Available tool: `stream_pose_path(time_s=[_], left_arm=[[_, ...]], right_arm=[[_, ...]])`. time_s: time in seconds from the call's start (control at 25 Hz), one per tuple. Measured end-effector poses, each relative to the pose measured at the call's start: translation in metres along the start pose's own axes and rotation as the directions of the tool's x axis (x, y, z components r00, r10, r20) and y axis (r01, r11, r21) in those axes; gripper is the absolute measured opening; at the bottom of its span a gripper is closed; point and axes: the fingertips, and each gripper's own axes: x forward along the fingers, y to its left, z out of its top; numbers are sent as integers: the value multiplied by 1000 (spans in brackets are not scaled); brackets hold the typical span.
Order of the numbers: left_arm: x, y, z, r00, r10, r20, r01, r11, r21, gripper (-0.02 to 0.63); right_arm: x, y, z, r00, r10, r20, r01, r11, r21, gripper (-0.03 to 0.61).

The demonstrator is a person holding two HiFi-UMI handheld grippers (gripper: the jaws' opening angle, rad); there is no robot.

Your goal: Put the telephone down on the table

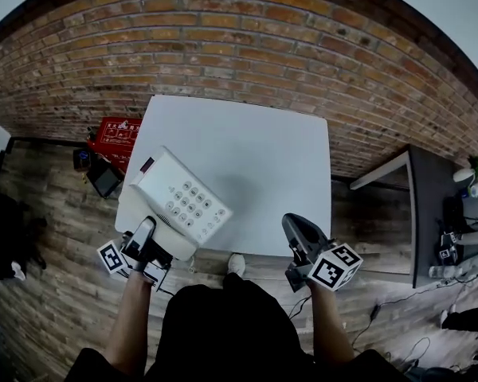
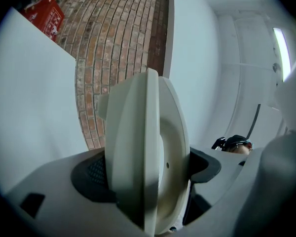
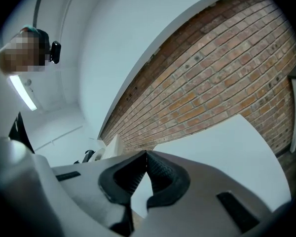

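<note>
A white desk telephone (image 1: 179, 197) with a grey keypad hangs tilted over the near left corner of the white table (image 1: 255, 157). My left gripper (image 1: 147, 241) is shut on its near edge. In the left gripper view the telephone (image 2: 148, 152) stands edge-on, pinched between the two dark pads. My right gripper (image 1: 299, 233) is shut and empty, held just off the table's near right edge. In the right gripper view its tips (image 3: 145, 157) meet, pointing toward the white table (image 3: 237, 147) and the brick wall.
A brick wall (image 1: 239, 46) runs behind the table. A red box (image 1: 115, 134) and dark gear (image 1: 103, 177) lie on the wood floor at the left. A grey bench (image 1: 430, 213) with small items stands at the right. My foot (image 1: 236, 265) is by the table's near edge.
</note>
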Motion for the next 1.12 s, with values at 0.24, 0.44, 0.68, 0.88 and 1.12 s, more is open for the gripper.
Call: stream_pose_path(time_s=[0.24,0.44,0.68,0.88,1.12], left_arm=[[21,31,-15,999,53,1,-53,999,12,414],[30,42,-24,997,77,1,-77,997,10,414],[38,49,-28,997,79,-24,-79,997,0,414],[43,54,-27,995,85,-59,-86,996,-17,414],[50,66,-20,987,88,-134,-94,995,-43,414]], right_arm=[[22,-20,-4,988,106,-111,-111,993,-36,21],[33,-36,0,980,137,-145,-142,990,-24,21],[47,-43,5,976,157,-154,-160,987,-7,21],[60,-41,8,974,162,-160,-165,986,-6,21],[81,-43,10,981,143,-133,-143,990,9,22]])
